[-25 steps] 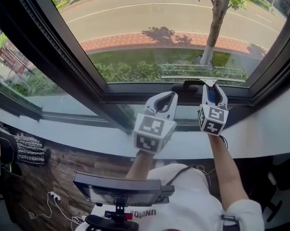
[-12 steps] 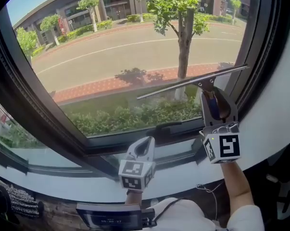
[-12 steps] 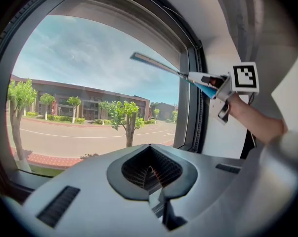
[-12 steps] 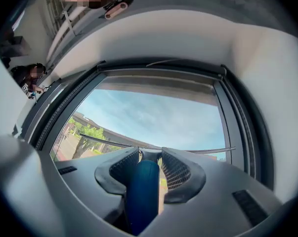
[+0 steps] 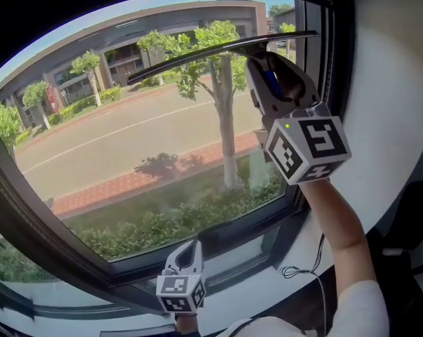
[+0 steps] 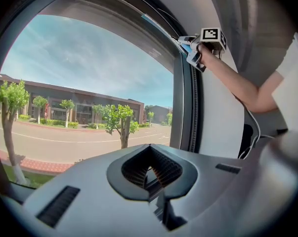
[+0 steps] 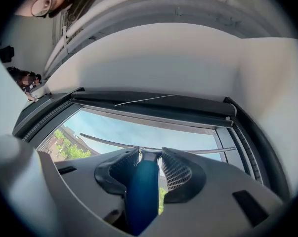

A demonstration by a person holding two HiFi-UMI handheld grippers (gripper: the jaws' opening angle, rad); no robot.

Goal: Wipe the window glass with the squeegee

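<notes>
Head view had my right gripper (image 5: 271, 72) clamped on the squeegee (image 5: 218, 48) handle, blade at 12 o'clock atop the window glass (image 5: 127, 146). Left gripper (image 5: 191, 246) sat closed, empty, at 6. My call: blade flat, steady downward pull.

Head view faces the window glass (image 5: 127, 153) from near — both gripper views share it, angled upward.

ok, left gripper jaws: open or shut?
Shut, empty. On the grey left gripper the jaw tips meet, leaving only a diamond-shaped hollow behind them, nothing in it.
</notes>
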